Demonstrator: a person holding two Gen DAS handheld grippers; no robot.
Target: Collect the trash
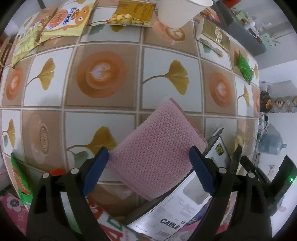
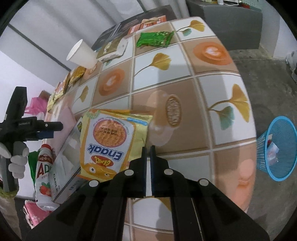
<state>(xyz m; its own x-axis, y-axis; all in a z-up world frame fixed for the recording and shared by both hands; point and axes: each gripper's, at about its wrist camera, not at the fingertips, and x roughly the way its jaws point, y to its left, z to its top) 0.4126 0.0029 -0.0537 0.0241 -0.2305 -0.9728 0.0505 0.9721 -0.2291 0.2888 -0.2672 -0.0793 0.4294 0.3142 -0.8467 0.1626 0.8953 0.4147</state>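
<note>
My right gripper is shut, its tips pinching the right edge of a yellow Enaok snack packet that lies on the patterned table. My left gripper points down and stands open, its blue pads on either side of a pink knitted cloth without pressing it. In the right wrist view the left gripper is at the far left, held by a gloved hand. A blue mesh bin with some trash in it stands on the floor to the right of the table.
More wrappers lie at the far side: another Enaok packet, a gold snack bag, a green packet. A paper cup, a gold-topped box, a cable box and a strawberry drink bottle are nearby.
</note>
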